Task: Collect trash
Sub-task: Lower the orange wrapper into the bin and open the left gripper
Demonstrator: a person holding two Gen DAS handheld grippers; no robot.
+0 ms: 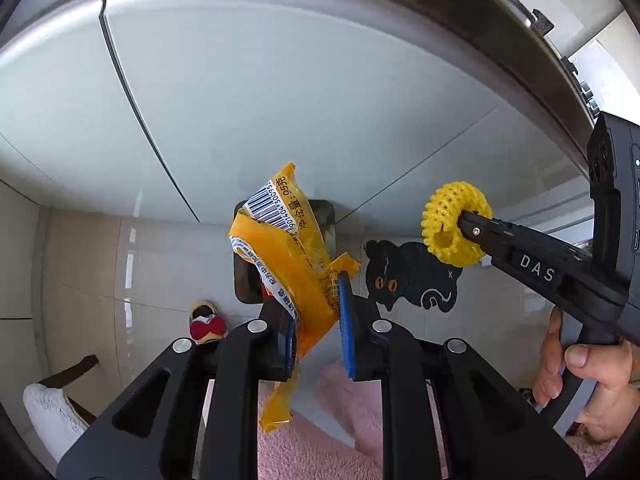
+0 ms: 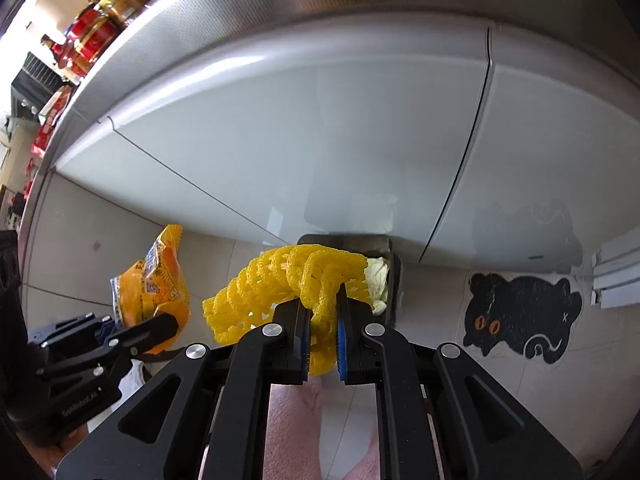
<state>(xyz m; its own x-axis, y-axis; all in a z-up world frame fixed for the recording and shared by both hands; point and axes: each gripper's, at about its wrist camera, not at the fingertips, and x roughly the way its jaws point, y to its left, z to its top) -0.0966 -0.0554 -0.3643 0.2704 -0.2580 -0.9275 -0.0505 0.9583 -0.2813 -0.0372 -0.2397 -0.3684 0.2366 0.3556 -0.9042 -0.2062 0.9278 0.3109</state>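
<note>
Both hands are loaded here! The left hand-held gripper has its blue pads clamped on an orange snack wrapper, crumpled, barcode showing near its top, one torn strip dangling down below the fingers. Over on the right side of that view, the right hand-held gripper comes in at a slant with a hand wrapped round its grip, and its fingers are pinched on a yellow foam net, rolled up into a ring shape from this angle. Switch to the right wrist view and there it is up close: the right hand-held gripper squeezes a fold of the yellow foam net between its pads, the rest of the mesh fanning out to the left. Beyond both loads sits a dark trash bin on the tiled floor, against a large pale fridge, with something pale and crumpled already inside it. The wrapper shows at lower left of this view, held in the left hand-held gripper. A black cat-shaped mat lies on the floor to the right of the bin, and a red-bowed slipper lies to its left.
</note>
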